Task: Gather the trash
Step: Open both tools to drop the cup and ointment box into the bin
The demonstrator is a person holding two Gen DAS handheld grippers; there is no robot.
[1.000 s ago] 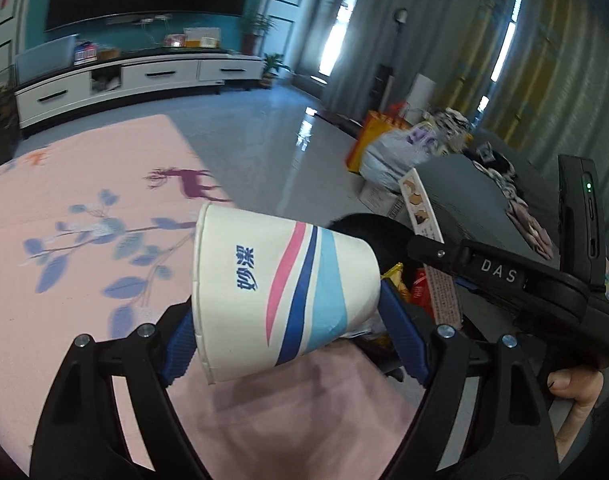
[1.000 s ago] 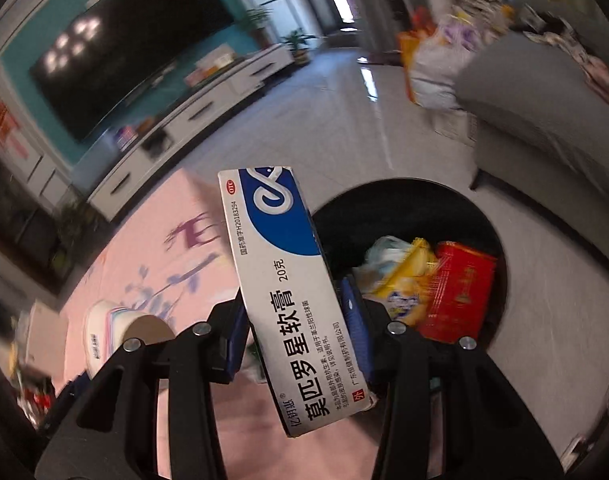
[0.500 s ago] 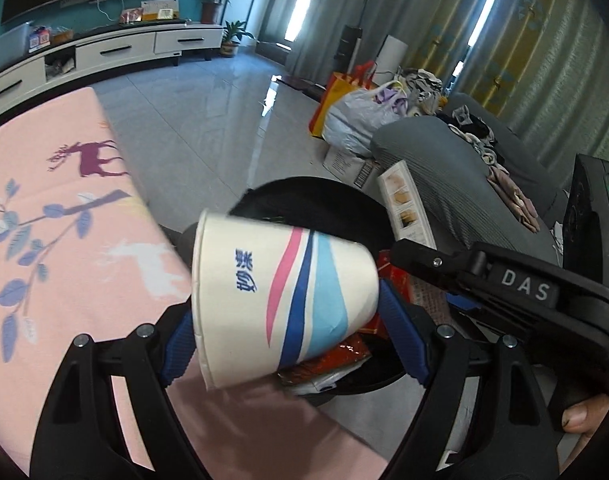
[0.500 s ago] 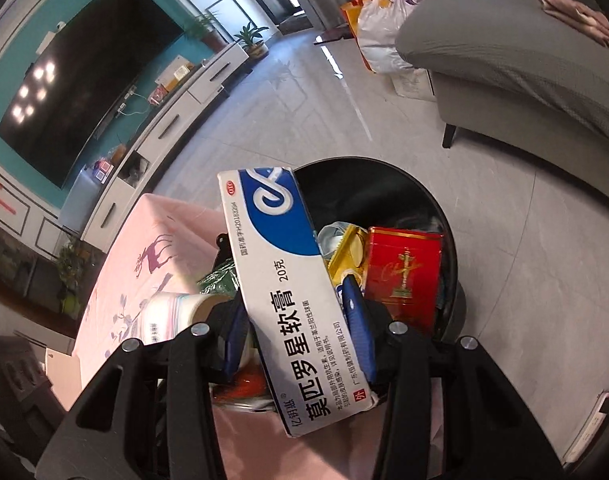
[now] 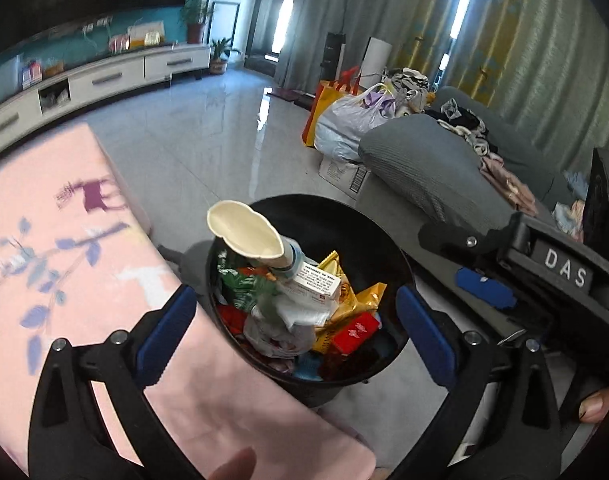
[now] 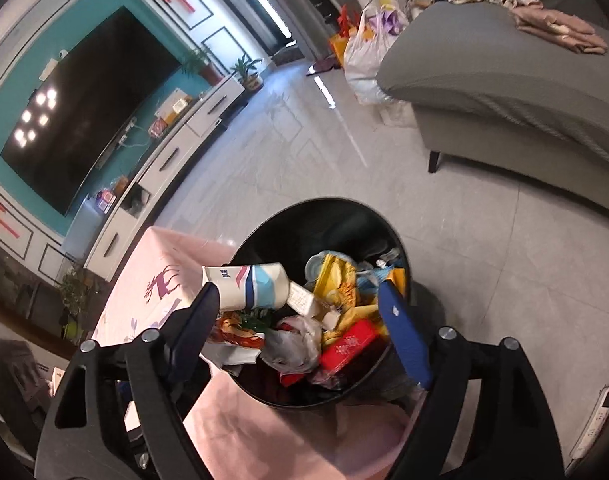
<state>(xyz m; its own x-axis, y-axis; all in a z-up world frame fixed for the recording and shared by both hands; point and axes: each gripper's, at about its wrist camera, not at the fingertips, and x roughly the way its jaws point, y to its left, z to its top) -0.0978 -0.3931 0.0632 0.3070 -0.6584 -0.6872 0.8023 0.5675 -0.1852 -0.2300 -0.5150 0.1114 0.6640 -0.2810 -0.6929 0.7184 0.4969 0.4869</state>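
Hovering above the black bin (image 5: 388,236), nearly full of wrappers. Beside the pink-clothed table (image 5: 64,248). Left gripper (image 5: 296,322) and right gripper (image 6: 300,322) both just spread wide, nothing between the jaws. Paper cup (image 5: 244,232) and white box (image 5: 316,278) perched high on the heap, cup mouth near the rim. Likely to roll out onto the floor if nudged.

Bin (image 5: 304,208) sits on floor just right of table (image 5: 64,248), w/ sofa (image 5: 432,164) far right. Cup (image 5: 248,232) lies on trash pile in bin, box (image 5: 316,280) just right of it, touching.
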